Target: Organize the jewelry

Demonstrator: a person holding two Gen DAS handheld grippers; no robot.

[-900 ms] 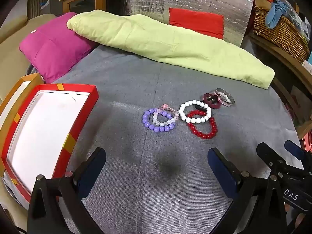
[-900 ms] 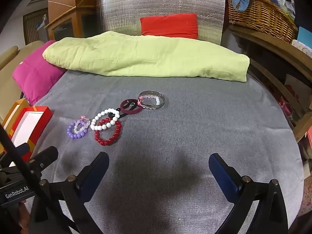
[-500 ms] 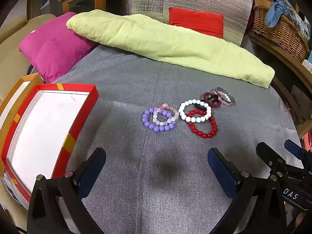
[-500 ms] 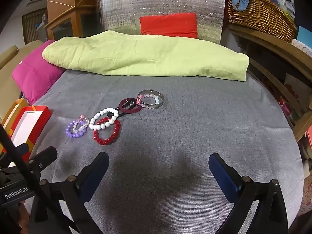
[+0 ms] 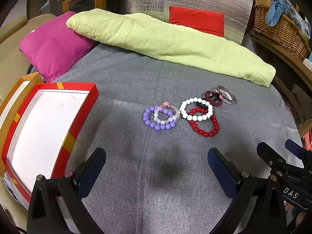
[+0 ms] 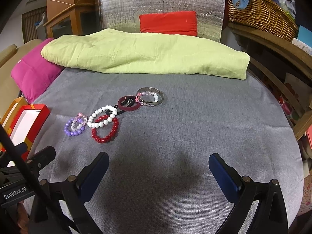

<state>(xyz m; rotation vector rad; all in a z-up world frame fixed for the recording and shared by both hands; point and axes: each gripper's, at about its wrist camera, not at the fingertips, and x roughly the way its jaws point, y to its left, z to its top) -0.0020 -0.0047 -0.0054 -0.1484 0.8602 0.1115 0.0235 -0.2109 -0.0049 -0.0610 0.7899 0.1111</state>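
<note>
Left wrist view: left gripper (image 5: pixel 157 161) tilted down over the grey cloth (image 5: pixel 124 89), jaws spread wide, nothing between them. Ahead on the cloth, a loose row of jewelry: purple bracelet (image 5: pixel 148 121) with a pale pink one (image 5: pixel 171 107) overlapping it, then white bracelet (image 5: pixel 196 118) lying across the red bracelet (image 5: pixel 206 133), then a maroon ring (image 5: pixel 209 94) and a metal bangle (image 5: pixel 228 92) farthest right, the last two touching. Small black piece under the white beads, possibly a hair tie; too small to tell. Red box (image 5: pixel 85 107) open at left on the cloth edge, white inside, well apart from the beads. Right wrist view: right gripper (image 6: pixel 159 164) also angled down, fingers fully apart and empty, over bare cloth near the red bracelet. Same row seen running up and to the right, bangle at its far end. Green blanket (image 6: pixel 148 54) folded along the back, pink pillow (image 6: pixel 33 74) at left, wicker basket (image 6: pixel 259 11) on a shelf at right.
</note>
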